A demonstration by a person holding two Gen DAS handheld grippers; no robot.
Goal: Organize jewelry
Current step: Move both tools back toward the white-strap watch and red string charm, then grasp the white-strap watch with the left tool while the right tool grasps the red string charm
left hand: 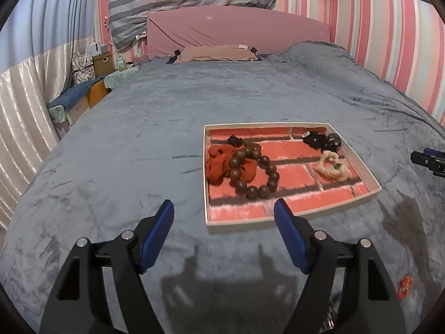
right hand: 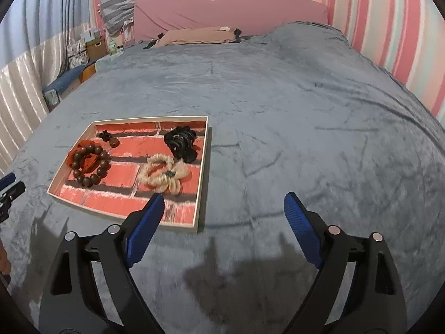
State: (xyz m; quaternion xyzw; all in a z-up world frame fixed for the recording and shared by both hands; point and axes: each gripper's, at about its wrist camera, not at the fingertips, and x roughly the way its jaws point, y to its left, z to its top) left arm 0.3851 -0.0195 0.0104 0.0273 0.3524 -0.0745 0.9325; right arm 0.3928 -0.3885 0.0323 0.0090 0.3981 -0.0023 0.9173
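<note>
Both my tools — left tool (left hand: 224,217) and right tool (right hand: 224,208) — hang released over the bed (right hand: 306,111); I could nudge the tray (right hand: 201,172) and scatter the wooden bead bracelet (left hand: 254,172) — soft bedding shifts.

bracelet (left hand: 254,171) in tray (left hand: 292,222), tray on bed (left hand: 139,144)

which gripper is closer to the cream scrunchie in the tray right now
Right. The right gripper has one fingertip just short of the cream scrunchie; the left gripper is farther, nearer the wooden bead bracelet.
</note>
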